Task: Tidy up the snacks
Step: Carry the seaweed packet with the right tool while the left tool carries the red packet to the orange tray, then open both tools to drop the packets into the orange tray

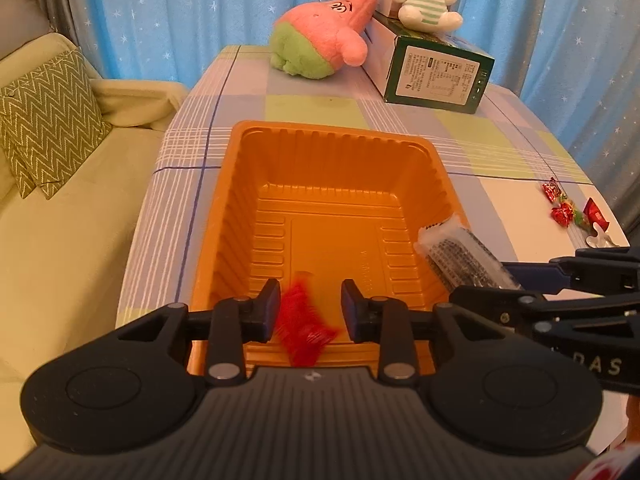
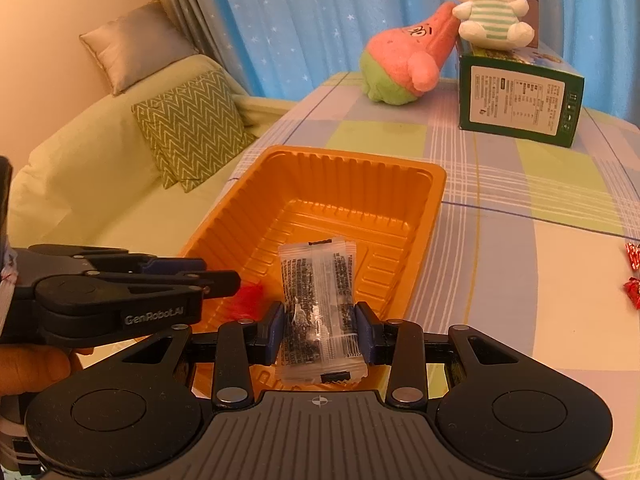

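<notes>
Over orange tray (image 1: 224,200): red candy (image 1: 302,326) loose between left jaws; clear packet (image 2: 318,312) clamped in right jaws

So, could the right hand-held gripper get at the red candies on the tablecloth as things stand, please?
Probably not yet: the right hand-held gripper is clamped on a clear snack packet; otherwise bare tablecloth leads to the red candies.

A checked-cloth table (image 1: 320,108) carries an orange tray (image 1: 224,216), green box (image 1: 436,76), plush star (image 1: 320,44) and red candies (image 1: 564,208).

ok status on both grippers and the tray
Left gripper open, red candy loose between pads. Right gripper shut on clear packet. Both over orange tray, nothing blocking.
</notes>
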